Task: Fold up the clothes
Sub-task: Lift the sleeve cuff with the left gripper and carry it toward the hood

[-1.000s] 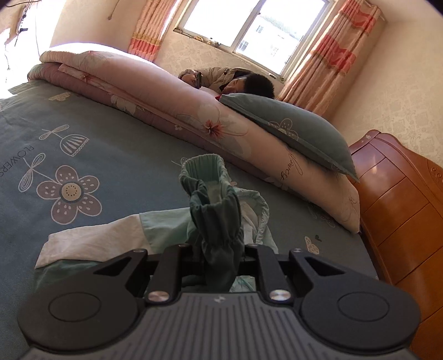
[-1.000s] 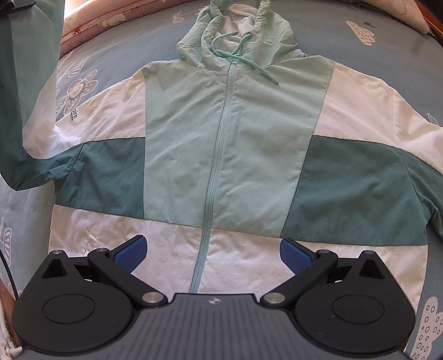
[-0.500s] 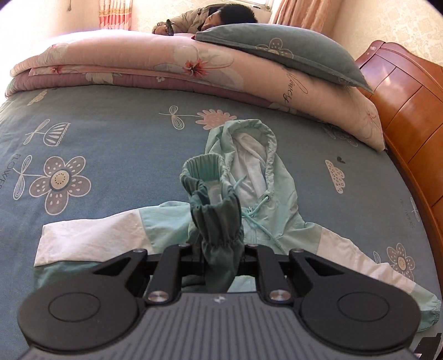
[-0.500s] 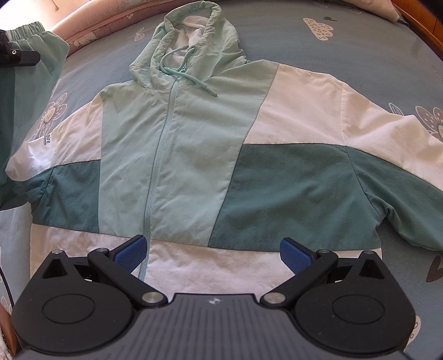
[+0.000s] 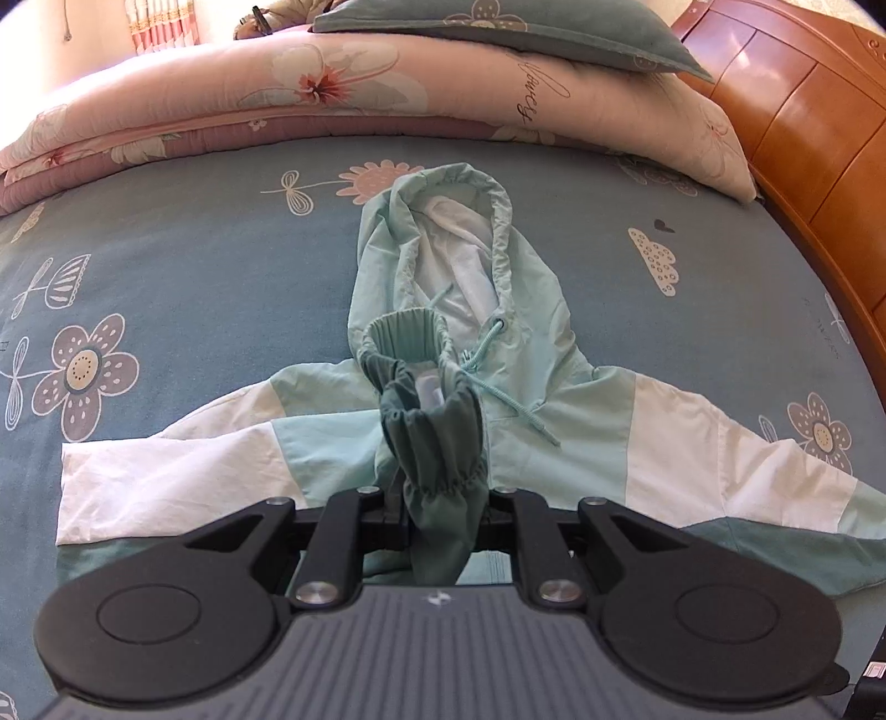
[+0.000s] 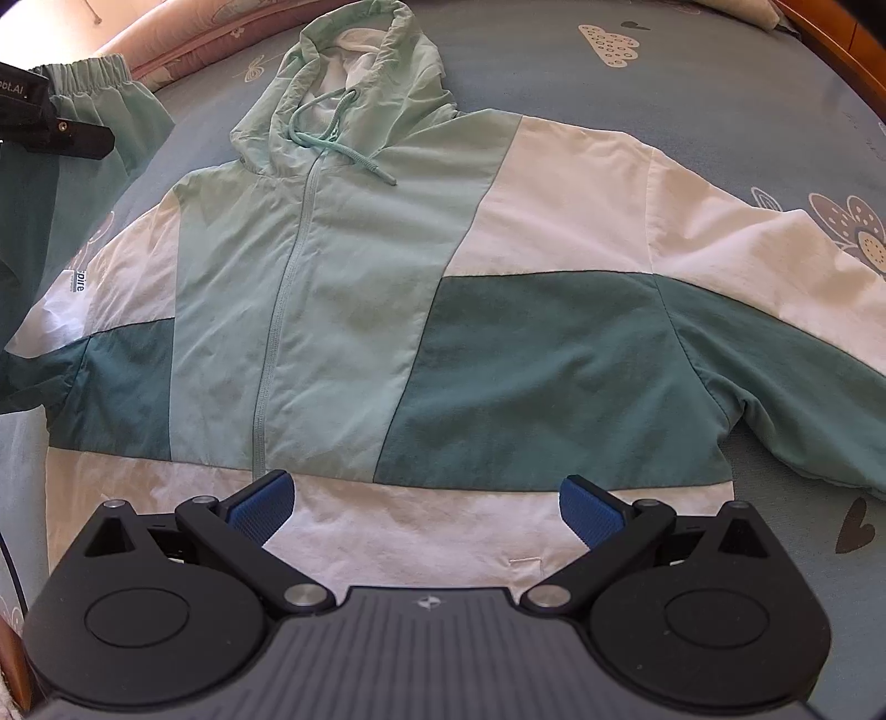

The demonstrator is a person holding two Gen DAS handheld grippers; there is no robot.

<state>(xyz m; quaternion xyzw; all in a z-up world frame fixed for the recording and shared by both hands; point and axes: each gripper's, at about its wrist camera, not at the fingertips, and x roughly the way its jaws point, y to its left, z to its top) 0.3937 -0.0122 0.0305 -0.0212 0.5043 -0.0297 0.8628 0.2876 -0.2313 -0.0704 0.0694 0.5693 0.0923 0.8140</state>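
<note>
Left gripper (image 5: 443, 507) clamped narrow on the dark green elastic cuff (image 5: 437, 437) of the jacket's sleeve, cuff bunched up between the jaws and standing above them. Compared with a second ago the view has swung: then it looked across the bed at the window and curtains, with the hood barely visible; now it tips down and the whole hood (image 5: 454, 243) and both shoulders sit under the cuff. So the held sleeve has been carried inward over the jacket's chest, grip unchanged. Right gripper (image 6: 426, 504) wide open, blue pads (image 6: 260, 507) spread apart, nothing between them, hovering over the white hem band of the jacket (image 6: 387, 288). Its view has slid too, zipper now left of centre, more of the far sleeve (image 6: 803, 332) in sight. Jacket lies flat, front up, zipped, on the blue flowered bed sheet (image 5: 166, 288), hood toward the pink quilt (image 5: 332, 88) and green pillow (image 5: 498, 27); wooden headboard (image 5: 803, 111) at the side. In the right view the lifted sleeve hangs at the far left edge, off the sheet. Looks like first sleeve fold is mid-way: next is to lay the cuff across the chest and release. Other sleeve not folded yet. Thin slippery fabric, may slide back when let go.
</note>
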